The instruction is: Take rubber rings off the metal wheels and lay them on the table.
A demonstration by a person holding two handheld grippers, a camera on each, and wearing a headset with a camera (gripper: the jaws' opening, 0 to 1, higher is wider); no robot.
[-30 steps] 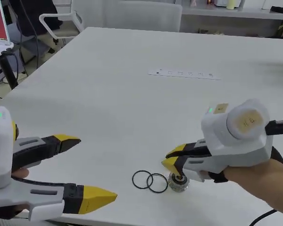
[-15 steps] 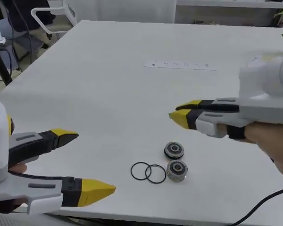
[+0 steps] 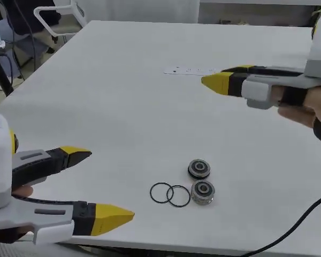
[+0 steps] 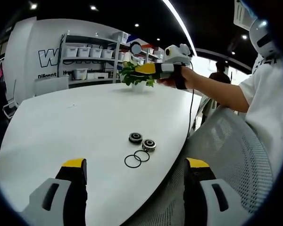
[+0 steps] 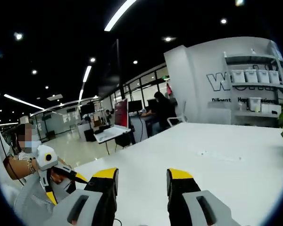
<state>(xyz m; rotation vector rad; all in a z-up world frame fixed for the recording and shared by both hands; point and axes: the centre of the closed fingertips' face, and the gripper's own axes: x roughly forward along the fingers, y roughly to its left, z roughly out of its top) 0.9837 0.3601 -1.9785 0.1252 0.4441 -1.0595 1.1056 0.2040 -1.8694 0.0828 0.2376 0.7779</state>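
Two thin black rubber rings (image 3: 170,194) lie flat, overlapping, near the white table's (image 3: 123,96) near edge, just beside two squat shiny metal wheels (image 3: 199,168). Since the earlier frame the right gripper (image 3: 216,77) has drawn off from the wheels toward the far edge, rings and wheels unmoved. Its yellow-tipped jaws stand partly apart, empty; the left gripper (image 3: 109,184) gapes wide, empty, at the near edge.
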